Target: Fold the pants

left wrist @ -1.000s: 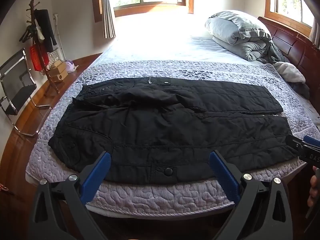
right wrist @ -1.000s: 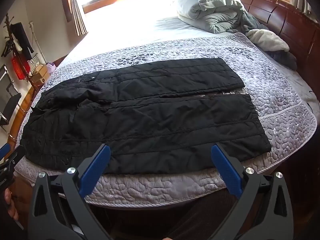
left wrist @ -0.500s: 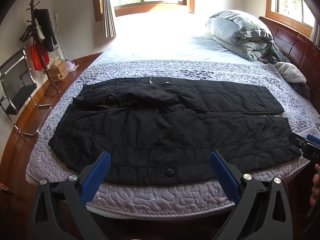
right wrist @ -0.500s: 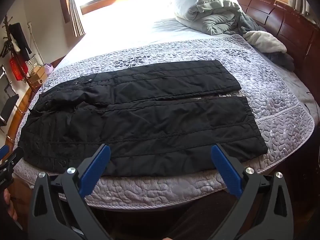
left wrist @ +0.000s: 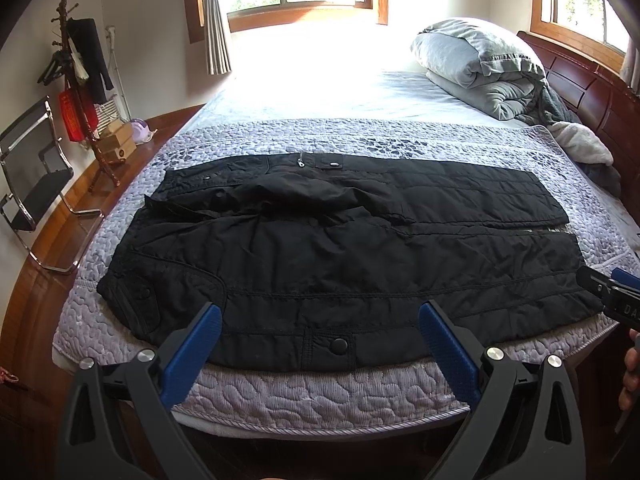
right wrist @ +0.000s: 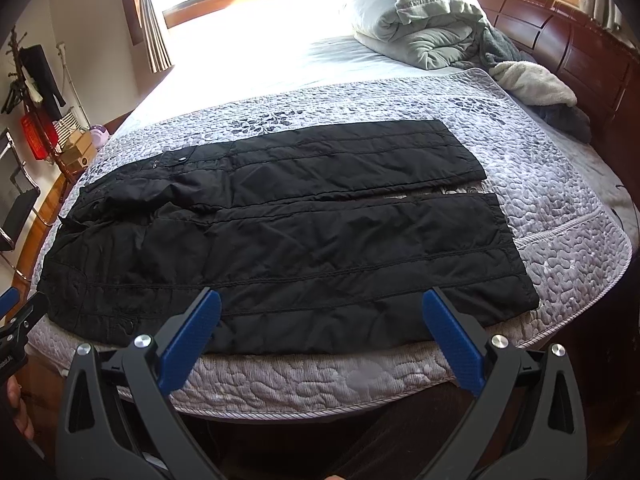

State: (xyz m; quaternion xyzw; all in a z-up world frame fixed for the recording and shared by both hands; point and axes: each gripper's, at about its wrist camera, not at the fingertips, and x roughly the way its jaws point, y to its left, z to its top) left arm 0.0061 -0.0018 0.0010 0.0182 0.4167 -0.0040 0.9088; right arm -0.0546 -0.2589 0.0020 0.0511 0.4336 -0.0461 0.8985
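Left wrist view: your left gripper (left wrist: 320, 322) spread wide, empty, above bed edge. Your right gripper (right wrist: 322, 318) likewise wide, holding nothing. Beyond: black pants (left wrist: 340, 256) flat across quilted bedspread (left wrist: 320, 392), legs rightward. Farther: grey duvet (left wrist: 480, 60) by headboard.

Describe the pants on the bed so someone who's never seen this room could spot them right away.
Find the bed's grey pebble-quilted coverlet, spread across the foot end nearest the cameras. The pants lie flat on it, waist to the left, legs running right. They are black and quilted, unlike the pale grey duvet bundled by the wooden headboard.
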